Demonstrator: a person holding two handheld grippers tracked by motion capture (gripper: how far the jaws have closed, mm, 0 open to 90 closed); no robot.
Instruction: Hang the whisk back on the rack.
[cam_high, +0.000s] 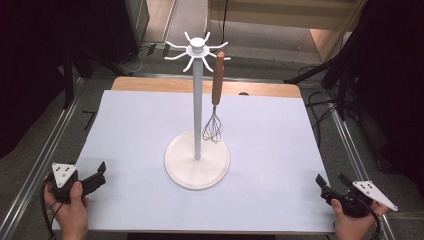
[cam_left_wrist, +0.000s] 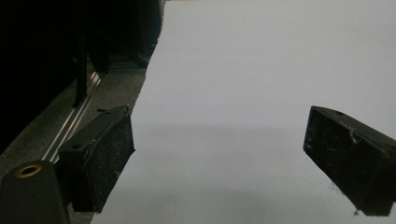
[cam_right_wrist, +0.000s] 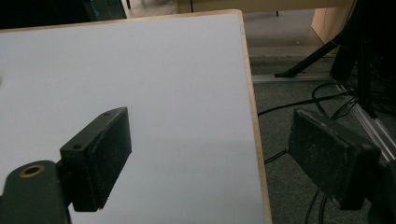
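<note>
A white stand (cam_high: 197, 157) with a round base and a tall pole stood near the middle of the tabletop (cam_high: 130, 130), topped by a ring of curved hooks (cam_high: 196, 50). From a hook on the right side hung a whisk (cam_high: 215, 97), its brown wooden handle uppermost and its wire head dangling just above the base, close beside the pole without clearly touching it.

The left claw (cam_high: 97, 176) rested at the near left corner of the tabletop, well apart from the stand. In the left gripper view its jaws stood wide with bare white surface between them, gripping nothing. The right claw (cam_high: 331, 184) sat at the near right corner, likewise far from the whisk. In the right gripper view its jaws gaped wide as well, one over the tabletop (cam_right_wrist: 140, 70) and the other out past its wooden edge, above the floor and cables (cam_right_wrist: 299, 102).

Judged from this, the work appeared to be at a resting point, with the whisk on its hook and both claws empty and held back. If the whisk was to come off next, the nearer right claw would need to travel forward and up, close on the wooden handle, and lift it clear of the hook before drawing away, taking care not to tip the stand.
</note>
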